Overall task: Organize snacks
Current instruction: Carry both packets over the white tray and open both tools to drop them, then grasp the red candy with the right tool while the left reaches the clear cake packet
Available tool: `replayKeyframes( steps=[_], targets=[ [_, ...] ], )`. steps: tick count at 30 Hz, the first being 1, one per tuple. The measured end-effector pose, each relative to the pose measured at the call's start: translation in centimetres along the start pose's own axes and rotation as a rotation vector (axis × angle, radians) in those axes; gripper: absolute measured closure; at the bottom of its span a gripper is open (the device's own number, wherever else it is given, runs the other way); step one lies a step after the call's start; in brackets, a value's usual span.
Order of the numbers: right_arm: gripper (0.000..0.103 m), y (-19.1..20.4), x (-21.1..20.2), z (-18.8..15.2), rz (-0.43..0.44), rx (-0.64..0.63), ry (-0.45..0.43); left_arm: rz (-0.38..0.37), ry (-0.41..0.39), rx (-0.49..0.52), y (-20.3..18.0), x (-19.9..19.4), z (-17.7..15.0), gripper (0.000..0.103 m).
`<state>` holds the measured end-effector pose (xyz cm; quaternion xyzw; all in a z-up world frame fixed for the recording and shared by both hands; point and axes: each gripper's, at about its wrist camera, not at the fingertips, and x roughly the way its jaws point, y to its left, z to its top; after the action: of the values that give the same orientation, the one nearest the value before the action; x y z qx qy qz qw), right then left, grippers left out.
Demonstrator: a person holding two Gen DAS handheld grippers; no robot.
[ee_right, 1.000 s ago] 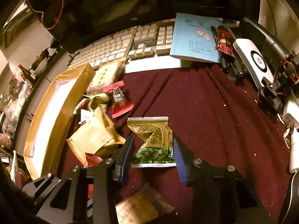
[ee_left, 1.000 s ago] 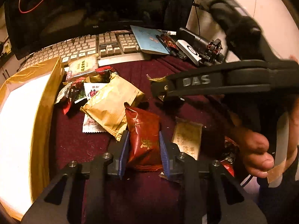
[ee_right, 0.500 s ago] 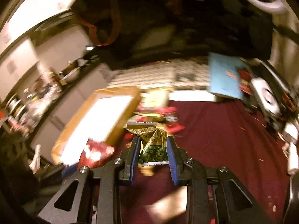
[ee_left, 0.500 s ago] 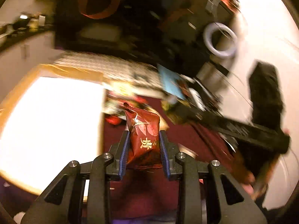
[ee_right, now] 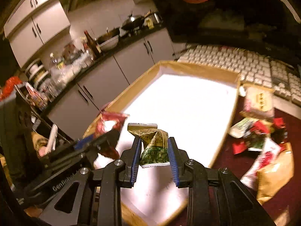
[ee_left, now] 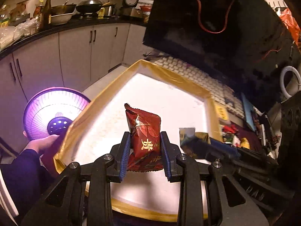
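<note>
The left gripper (ee_left: pixel 144 151) has its jaws clenched on one red packet (ee_left: pixel 144 141), held upright with its long axis running away from the camera and its crimped end on top, in the air over the box (ee_left: pixel 105 101). The right gripper (ee_right: pixel 153 158) has its jaws clenched on one green-and-gold packet (ee_right: pixel 153 143), crumpled between the pads, its crimped end also up and its long axis along the fingers; it too hangs over the box's white floor. Each gripper shows blurred at the edge of the other's view, so the two packets sit close together above the box's near end.

The box is a single shallow tray with tan taped walls; its floor is blown out by light, so anything on it cannot be made out. To its right, on the maroon table (ee_right: pixel 225 160), lies a heap of loose packets (ee_right: pixel 257 137), too blurred and overlapped to count. Beyond the box is one keyboard (ee_right: pixel 244 64), partly cut off under a dark monitor (ee_left: pixel 216 28).
</note>
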<state>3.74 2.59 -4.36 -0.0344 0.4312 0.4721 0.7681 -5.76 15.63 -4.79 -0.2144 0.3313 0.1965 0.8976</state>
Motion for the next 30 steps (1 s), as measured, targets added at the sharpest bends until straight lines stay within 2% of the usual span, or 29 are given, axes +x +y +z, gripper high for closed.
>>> replayKeyframes(
  steps=[5, 8, 10, 12, 13, 15, 17, 19, 22, 26, 30],
  targets=[
    [0.074, 0.6, 1.7, -1.0, -0.062, -0.026, 0.021, 0.010, 0.031, -0.022, 1.4, 1.0, -0.4, 0.075],
    [0.070, 0.4, 2.1, -1.2, -0.044, -0.013, 0.037, 0.011, 0.034, -0.031, 1.5, 1.5, -0.8, 0.074],
    [0.069, 0.1, 1.9, -1.2, -0.032, 0.006, 0.035, 0.013, 0.030, -0.046, 1.5, 1.3, -0.8, 0.069],
    [0.055, -0.3, 1.2, -1.2, -0.018, 0.032, 0.017, 0.002, 0.029, -0.060, 1.6, 1.1, -0.8, 0.050],
    [0.048, -0.5, 0.7, -1.2, -0.009, 0.045, 0.001, 0.002, 0.022, -0.065, 1.5, 0.7, -0.8, 0.045],
    [0.041, -1.0, -0.6, -1.2, -0.010, 0.063, -0.036, 0.002, -0.011, -0.061, 1.2, -0.2, -0.6, 0.029],
    [0.035, -1.4, -1.8, -1.2, -0.016, 0.087, -0.063, 0.009, -0.043, -0.066, 0.8, -1.1, -0.5, 0.024],
    [0.034, -2.0, -3.0, -1.4, -0.017, 0.118, -0.079, 0.023, -0.062, -0.065, 0.3, -1.9, -0.3, 0.024],
    [0.027, -2.8, -4.6, -1.7, -0.024, 0.160, -0.087, 0.044, -0.076, -0.061, -0.7, -2.7, -0.2, 0.024],
    [0.026, -4.3, -6.9, -2.5, -0.042, 0.200, -0.077, 0.050, -0.074, -0.043, -2.5, -3.8, -0.2, 0.024],
    [0.023, -6.3, -9.8, -3.9, -0.067, 0.233, -0.091, 0.015, -0.072, -0.004, -5.1, -5.2, -0.2, 0.024]
  ],
)
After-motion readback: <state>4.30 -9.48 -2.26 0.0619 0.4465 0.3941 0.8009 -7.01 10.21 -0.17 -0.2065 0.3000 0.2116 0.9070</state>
